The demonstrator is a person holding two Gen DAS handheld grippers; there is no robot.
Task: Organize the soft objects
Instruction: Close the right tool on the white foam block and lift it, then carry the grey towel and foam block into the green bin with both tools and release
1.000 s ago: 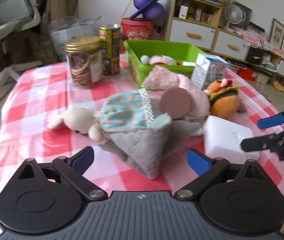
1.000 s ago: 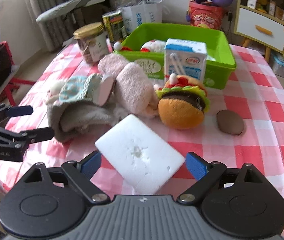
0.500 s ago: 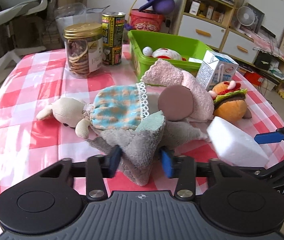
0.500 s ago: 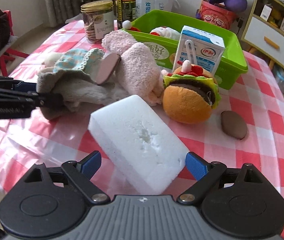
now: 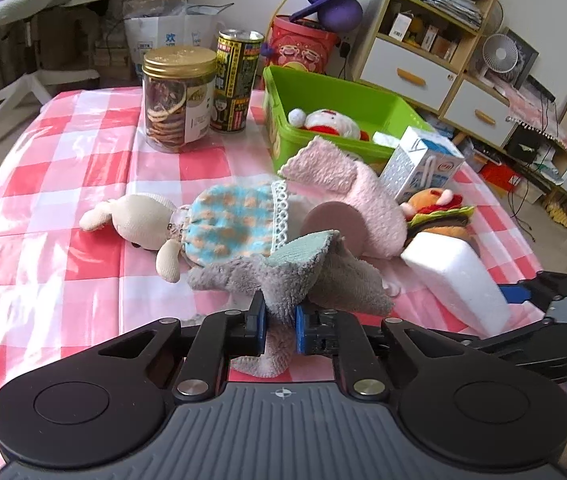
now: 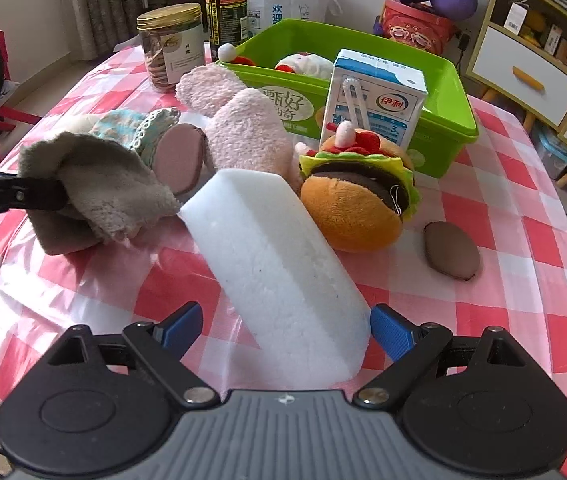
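My left gripper (image 5: 279,324) is shut on a corner of the grey fleece cloth (image 5: 303,276), which lies bunched on the checked table; the cloth also shows in the right wrist view (image 6: 99,184). My right gripper (image 6: 285,330) is open, its jaws on either side of the white foam sponge (image 6: 279,268), which stands tilted on edge. Behind lie a plush doll in a blue dress (image 5: 203,224), a pink fleece slipper (image 6: 243,128), and a plush hamburger (image 6: 355,200). The green bin (image 6: 443,92) holds a red-white plush (image 5: 329,122).
A milk carton (image 6: 375,100) stands against the bin. A cookie jar (image 5: 179,96) and a tin can (image 5: 235,80) stand at the back left. A brown oval pad (image 6: 451,250) lies at the right. Shelves and drawers stand beyond the table.
My left gripper closed on the grey cloth corner and lifted it slightly. My right gripper moved closer around the sponge, which now stands steeper on its edge.
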